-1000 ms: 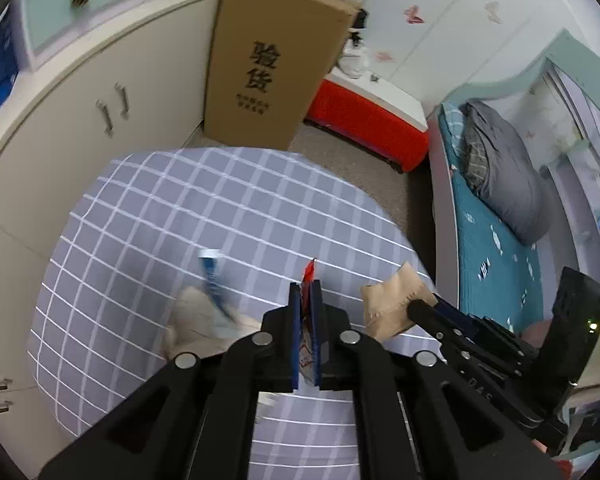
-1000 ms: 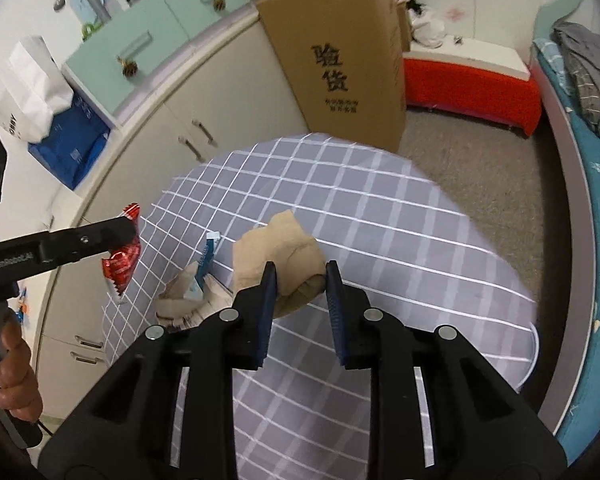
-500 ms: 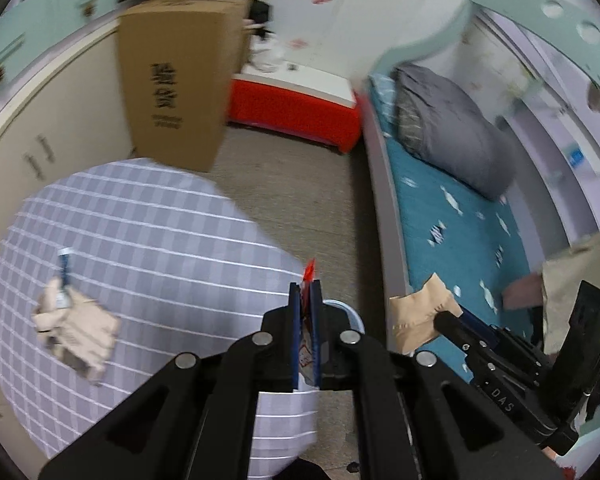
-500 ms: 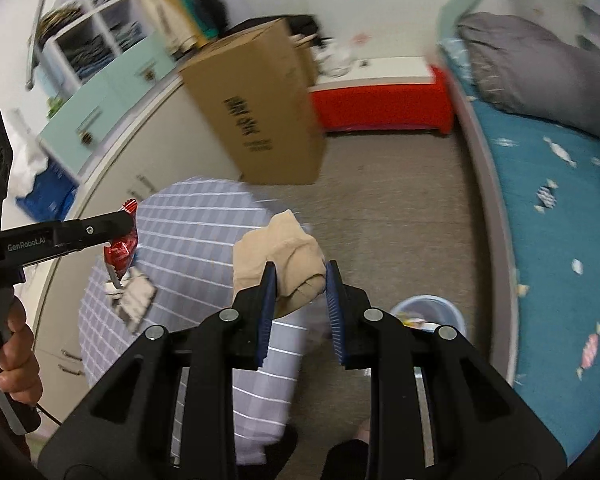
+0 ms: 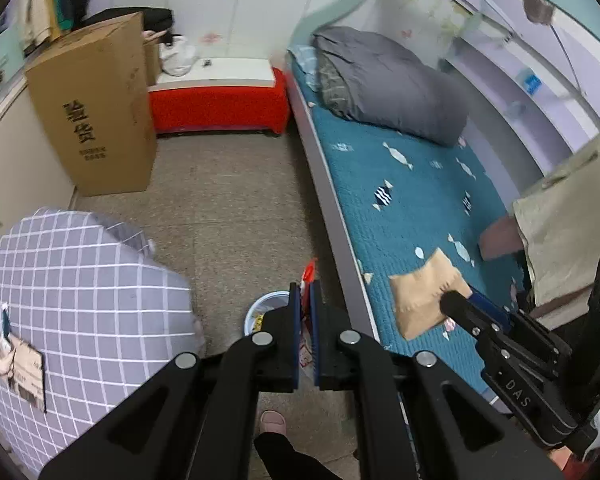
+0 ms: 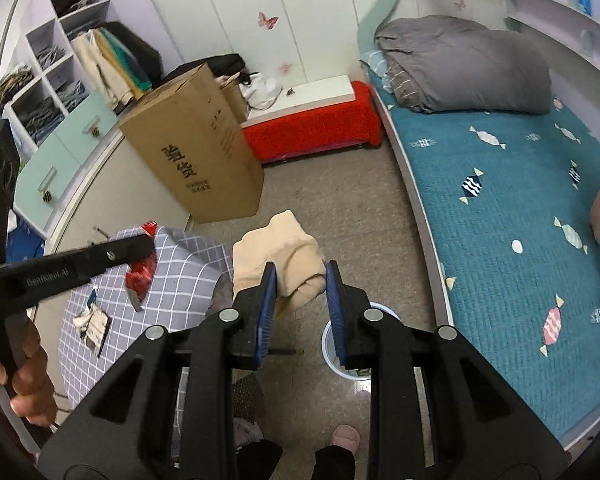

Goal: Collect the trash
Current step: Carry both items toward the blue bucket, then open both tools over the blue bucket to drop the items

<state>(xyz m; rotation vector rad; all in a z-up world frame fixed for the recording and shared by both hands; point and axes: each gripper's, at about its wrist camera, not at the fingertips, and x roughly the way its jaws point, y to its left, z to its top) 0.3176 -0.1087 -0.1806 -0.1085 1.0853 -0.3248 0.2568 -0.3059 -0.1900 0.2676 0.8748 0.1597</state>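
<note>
Carrying 2 scraps to bin (image 6: pixel 362 322); left gripper (image 5: pixel 305 300) clenched on red wrapper (image 5: pixel 308 272); right gripper (image 6: pixel 300 280) jaws just easing wider around tan paper wad (image 6: pixel 278 250); next: hover bin, drop.

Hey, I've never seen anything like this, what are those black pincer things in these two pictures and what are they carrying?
There is no robot here. A person holds a two-finger tool in each hand, and each picture comes from a wide-angle camera mounted on one tool, looking along its fingers. The left hand-held gripper is shut on a red snack wrapper. The right hand-held gripper has a crumpled beige paper wad between its fingers, and its jaws have just been opening. Both hang near a small pale blue trash bin on the floor, beside the bed. One more scrap of packaging lies on the checked tablecloth.
</note>
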